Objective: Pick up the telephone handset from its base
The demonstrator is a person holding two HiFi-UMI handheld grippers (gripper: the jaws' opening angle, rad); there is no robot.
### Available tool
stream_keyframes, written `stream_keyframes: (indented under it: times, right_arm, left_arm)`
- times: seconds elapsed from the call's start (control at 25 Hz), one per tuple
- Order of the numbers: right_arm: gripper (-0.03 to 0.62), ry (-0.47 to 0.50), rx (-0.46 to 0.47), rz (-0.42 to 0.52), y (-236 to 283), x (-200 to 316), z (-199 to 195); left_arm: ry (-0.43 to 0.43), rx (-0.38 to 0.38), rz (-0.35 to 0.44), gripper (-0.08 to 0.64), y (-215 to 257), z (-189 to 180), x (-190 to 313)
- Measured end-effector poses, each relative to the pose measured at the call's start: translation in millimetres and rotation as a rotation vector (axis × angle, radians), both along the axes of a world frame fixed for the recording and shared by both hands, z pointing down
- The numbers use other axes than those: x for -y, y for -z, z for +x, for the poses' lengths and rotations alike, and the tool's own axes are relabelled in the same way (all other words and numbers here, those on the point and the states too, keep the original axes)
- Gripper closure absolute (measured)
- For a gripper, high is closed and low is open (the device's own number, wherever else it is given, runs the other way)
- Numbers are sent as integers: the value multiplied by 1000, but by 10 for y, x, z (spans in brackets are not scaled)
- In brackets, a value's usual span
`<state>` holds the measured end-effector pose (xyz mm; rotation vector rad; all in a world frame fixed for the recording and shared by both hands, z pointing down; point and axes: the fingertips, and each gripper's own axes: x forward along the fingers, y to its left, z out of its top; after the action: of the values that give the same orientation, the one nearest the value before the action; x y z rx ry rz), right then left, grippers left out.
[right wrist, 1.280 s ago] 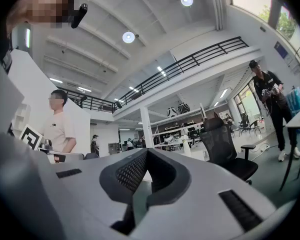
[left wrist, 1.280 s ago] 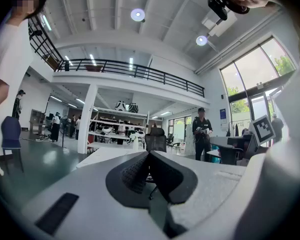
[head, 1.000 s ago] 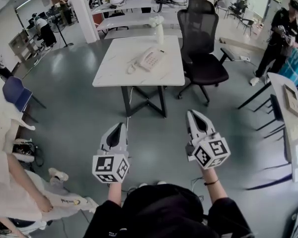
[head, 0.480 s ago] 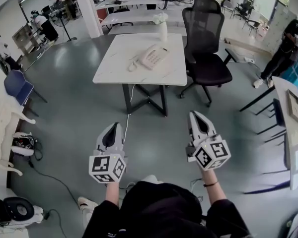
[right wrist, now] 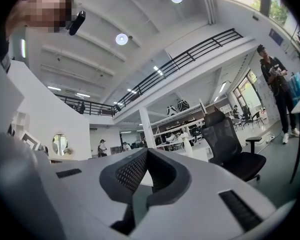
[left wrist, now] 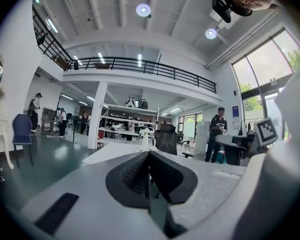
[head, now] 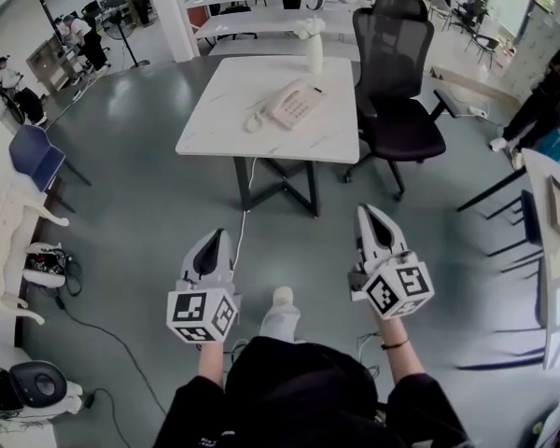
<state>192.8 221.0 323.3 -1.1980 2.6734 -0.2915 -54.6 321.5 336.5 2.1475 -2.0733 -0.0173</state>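
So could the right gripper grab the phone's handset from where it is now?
Probably not: the right gripper hangs over open floor, well short of the table where the handset rests. Nothing blocks the path.

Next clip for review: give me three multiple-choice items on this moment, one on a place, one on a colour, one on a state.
1. Where does the telephone sit?
A) on the floor
B) on the white table
C) on a shelf

2. What colour is the office chair beside that table?
A) black
B) red
C) white

3. How do the jaws of the left tool stand?
A) wide apart
B) closed on the handset
C) together, with nothing between them

Answers:
1. B: the telephone rests on the tabletop, near the vase.
2. A: its mesh back and seat are both black.
3. C: the left gripper view shows the pads meeting with nothing held.
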Motion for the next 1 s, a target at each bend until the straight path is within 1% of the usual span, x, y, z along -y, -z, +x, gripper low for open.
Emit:
stream_keyframes:
  times: [0.28,0.6,1.0]
  right_arm:
    - [601,-45,2,-12,-85,482,-167]
    - [601,-78,-16,-41,-167,1105,-491]
    - [601,-121,-10,-54,-216,1882,-839]
  left_arm:
    - [-42,-16,-5,561,-76,-199,570]
    - [-85,-16,-12,560,-84,-484,1296]
    - [-123,-15,-15,560,-102,-849,2149]
